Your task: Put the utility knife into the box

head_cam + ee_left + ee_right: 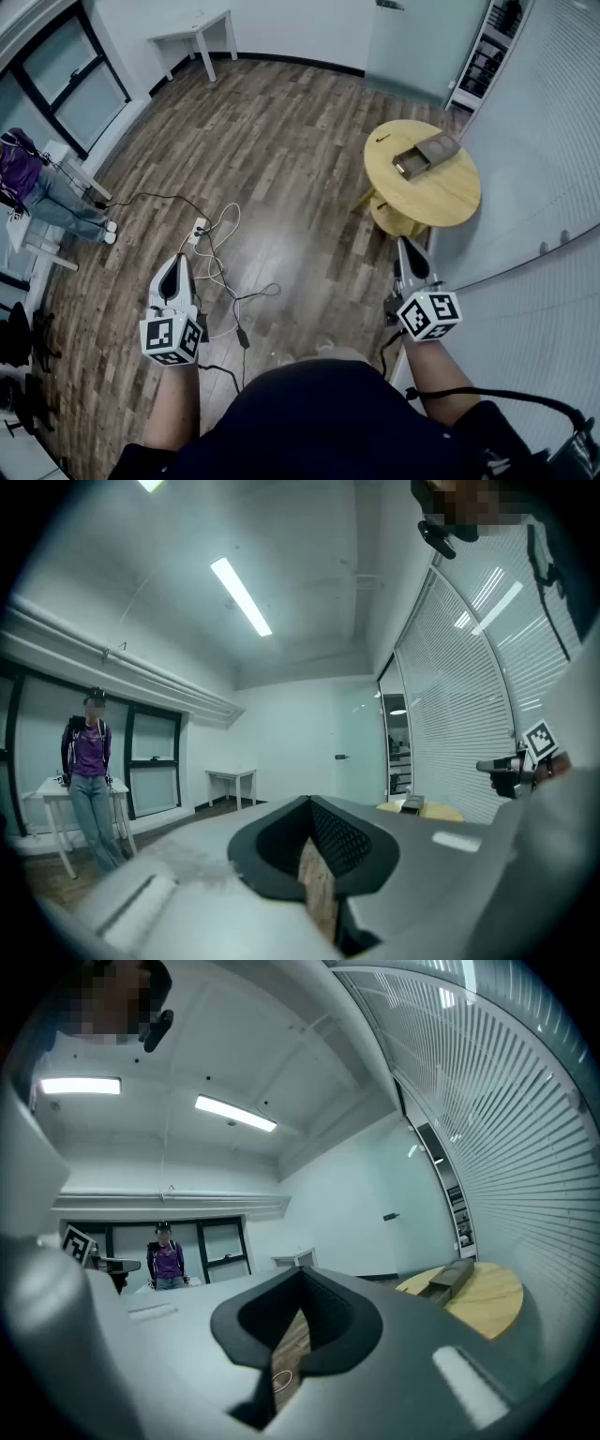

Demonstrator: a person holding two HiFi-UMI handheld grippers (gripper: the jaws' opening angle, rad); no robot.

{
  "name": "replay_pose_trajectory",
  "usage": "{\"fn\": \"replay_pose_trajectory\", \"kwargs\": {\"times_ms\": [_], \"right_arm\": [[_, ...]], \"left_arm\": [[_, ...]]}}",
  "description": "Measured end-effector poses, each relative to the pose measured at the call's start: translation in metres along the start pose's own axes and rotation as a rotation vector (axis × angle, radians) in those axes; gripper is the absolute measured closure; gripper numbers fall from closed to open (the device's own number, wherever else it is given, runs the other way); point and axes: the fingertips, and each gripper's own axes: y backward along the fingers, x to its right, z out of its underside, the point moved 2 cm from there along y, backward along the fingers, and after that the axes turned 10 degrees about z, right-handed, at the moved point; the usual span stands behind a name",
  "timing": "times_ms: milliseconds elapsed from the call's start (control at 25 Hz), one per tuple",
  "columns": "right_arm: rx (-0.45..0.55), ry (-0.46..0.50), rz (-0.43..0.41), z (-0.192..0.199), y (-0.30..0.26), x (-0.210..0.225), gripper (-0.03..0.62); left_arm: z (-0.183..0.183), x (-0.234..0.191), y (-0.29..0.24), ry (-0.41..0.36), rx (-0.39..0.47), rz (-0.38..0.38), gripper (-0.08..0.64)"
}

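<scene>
1. Wooden floor (281, 141) lies open before the round counter (450, 197).
2. My hand-held grippers, left (174, 265) and right (404, 246), are clenched and empty.
3. The brown box (427, 155) sits mid-counter, partly open.
4. The utility knife (382, 138), a small dark sliver, lies near the counter's edge, apart from the box.

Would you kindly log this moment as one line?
left gripper: shut, empty | right gripper: shut, empty | box: on round table, untouched
</scene>
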Motion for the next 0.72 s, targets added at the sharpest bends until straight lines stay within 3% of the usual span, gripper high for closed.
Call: {"fn": "replay_pose_trajectory", "kwargs": {"times_ms": [240,520,720], "right_arm": [[-0.026,0.000,-0.032,0.016,-0.002,0.003,0.584],[-0.022,-0.009,0.006,0.012,-0.017,0.054,0.584],[-0.032,-0.023,0.088,0.022,-0.035,0.083,0.584]], "left_arm": [[0.016,0.024,-0.022,-0.013,-0.021,0.044,0.557],[-0.013,0.066,-0.082,-0.056,0.078,0.132,0.557],[-0.013,0.079,-0.116,-0.031,0.092,0.127,0.557]]}}
